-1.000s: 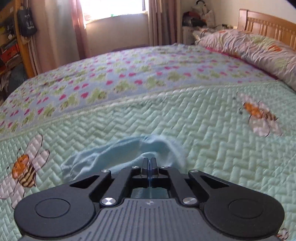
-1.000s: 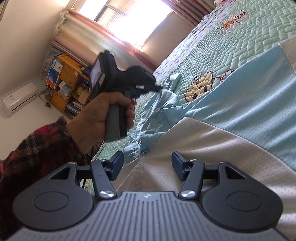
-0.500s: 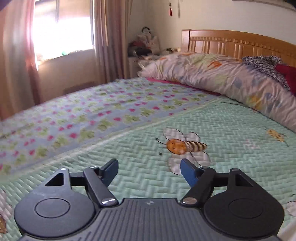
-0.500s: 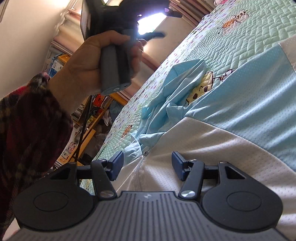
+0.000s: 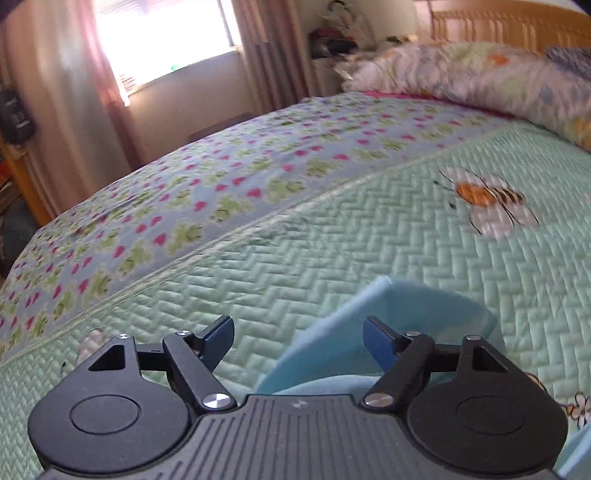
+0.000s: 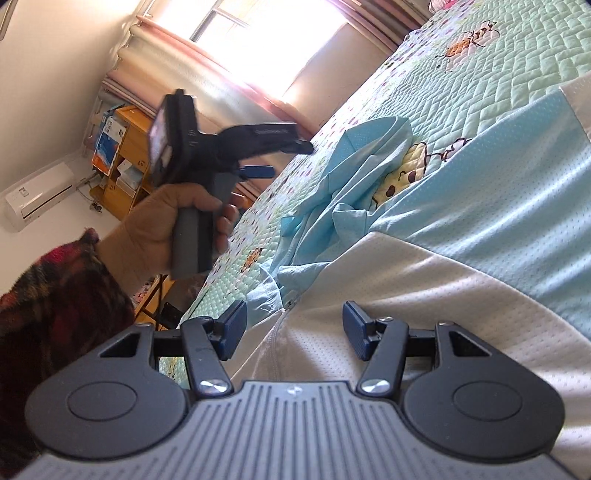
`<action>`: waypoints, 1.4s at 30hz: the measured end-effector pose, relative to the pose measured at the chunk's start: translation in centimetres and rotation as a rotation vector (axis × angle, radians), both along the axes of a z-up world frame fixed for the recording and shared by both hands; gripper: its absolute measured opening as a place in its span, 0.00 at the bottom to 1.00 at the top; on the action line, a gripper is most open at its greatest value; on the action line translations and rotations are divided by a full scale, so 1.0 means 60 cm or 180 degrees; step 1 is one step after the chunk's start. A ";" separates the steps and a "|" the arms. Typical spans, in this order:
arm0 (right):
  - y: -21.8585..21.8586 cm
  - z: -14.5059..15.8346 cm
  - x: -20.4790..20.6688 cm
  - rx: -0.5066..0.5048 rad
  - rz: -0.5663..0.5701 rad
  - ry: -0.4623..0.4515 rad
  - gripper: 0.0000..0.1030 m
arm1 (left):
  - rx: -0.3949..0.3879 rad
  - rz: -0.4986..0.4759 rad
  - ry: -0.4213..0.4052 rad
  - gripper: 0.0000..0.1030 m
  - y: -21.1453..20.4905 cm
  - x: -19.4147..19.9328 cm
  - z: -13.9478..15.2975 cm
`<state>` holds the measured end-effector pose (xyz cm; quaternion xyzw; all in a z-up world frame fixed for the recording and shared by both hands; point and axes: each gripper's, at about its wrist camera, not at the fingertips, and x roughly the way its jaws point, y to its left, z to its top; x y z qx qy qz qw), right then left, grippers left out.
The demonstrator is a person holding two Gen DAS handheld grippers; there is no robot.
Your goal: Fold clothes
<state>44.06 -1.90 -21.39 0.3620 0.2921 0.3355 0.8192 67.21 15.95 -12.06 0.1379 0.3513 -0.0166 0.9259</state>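
We see a light blue and white garment (image 6: 461, 229) spread across the mint quilted bedspread (image 5: 332, 258). Its fabric is dotted mesh, with a white panel nearest us, a zipper line running along it, and a cartoon print partly covered by a crumpled blue sleeve (image 6: 354, 173) folded over it. In the left wrist view, a blue fold of this cloth (image 5: 388, 325) rises just ahead of the fingers.

The left gripper (image 5: 299, 338) has just been opening; its jaws stand wide apart and free, and the blue fold lies below and behind them without being pinched. The right gripper (image 6: 293, 330) stands parted over the white panel, its pads not pressing on the cloth, so it holds nothing.

Around the bed we find a floral pillow (image 5: 480, 81) against a wooden headboard (image 5: 517, 26), curtains (image 5: 66, 92) beside a bright window, a wooden shelf (image 6: 122, 155) with boxes, and a wall air conditioner (image 6: 37, 195). From the right wrist view, the person's hand (image 6: 173, 225) with a red plaid sleeve (image 6: 55, 295) holds the left tool in front of the shelf. Printing on that tool's arm is probably a brand, but it is too blurred to read.
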 end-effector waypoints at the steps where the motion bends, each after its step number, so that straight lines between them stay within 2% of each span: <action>1: 0.000 0.000 0.000 0.0005 0.0002 0.0000 0.58 | 0.0050 -0.0060 0.0019 0.77 -0.010 0.004 -0.007; 7: -0.001 -0.002 0.003 0.0042 0.0005 0.0006 0.58 | 0.0483 -0.0214 0.0066 0.78 -0.053 0.035 -0.047; 11: -0.002 -0.004 0.003 0.0073 0.0009 0.0011 0.57 | 0.0504 -0.0210 0.0136 0.77 -0.047 0.047 -0.061; 12: -0.002 -0.004 0.003 0.0074 0.0009 0.0012 0.57 | 0.0472 -0.0223 0.0151 0.73 -0.043 0.048 -0.062; 14: -0.001 -0.003 0.003 0.0067 0.0009 0.0008 0.58 | 0.0251 -0.0250 0.0252 0.43 -0.031 0.053 -0.063; 16: -0.001 -0.003 0.003 0.0063 0.0008 0.0006 0.58 | 0.0089 -0.0192 0.0294 0.39 -0.022 0.053 -0.063; 18: -0.001 -0.003 0.003 0.0059 0.0008 0.0005 0.58 | 0.0097 -0.0168 0.0210 0.41 -0.018 0.047 -0.058; 19: -0.001 -0.003 0.003 0.0057 0.0008 0.0004 0.58 | 0.0104 -0.0151 0.0171 0.49 -0.017 0.044 -0.056; 20: -0.002 -0.003 0.003 0.0055 0.0009 0.0004 0.58 | 0.0102 -0.0126 0.0131 0.62 -0.016 0.041 -0.053; 22: -0.002 -0.003 0.002 0.0052 0.0010 0.0002 0.58 | 0.0105 -0.0084 0.0040 0.79 -0.015 0.035 -0.046; 23: -0.002 -0.003 0.002 0.0049 0.0011 0.0001 0.58 | 0.0138 -0.0094 -0.0041 0.80 -0.016 0.031 -0.042; 24: -0.002 -0.003 0.002 0.0045 0.0011 0.0000 0.58 | 0.0206 -0.0108 -0.0081 0.82 -0.019 0.028 -0.040; 26: -0.002 -0.003 0.002 0.0041 0.0013 -0.0001 0.58 | 0.0490 -0.0071 -0.0126 0.94 -0.033 0.024 -0.042; 31: -0.005 -0.005 0.003 0.0085 0.0005 0.0008 0.58 | 0.1266 -0.0091 -0.0358 0.90 -0.072 0.006 -0.051; 38: -0.006 -0.008 0.004 0.0168 -0.0013 0.0020 0.58 | 0.1372 -0.0127 -0.0178 0.91 -0.091 0.030 -0.072; 39: -0.006 -0.008 0.004 0.0163 -0.0011 0.0018 0.58 | 0.1390 -0.0138 -0.0157 0.89 -0.092 0.032 -0.077; 41: -0.005 -0.009 0.004 0.0168 -0.0009 0.0018 0.58 | 0.1335 -0.0170 -0.0094 0.75 -0.090 0.033 -0.084; 42: -0.006 -0.009 0.004 0.0167 -0.0009 0.0016 0.58 | 0.1284 -0.0184 -0.0062 0.73 -0.088 0.034 -0.085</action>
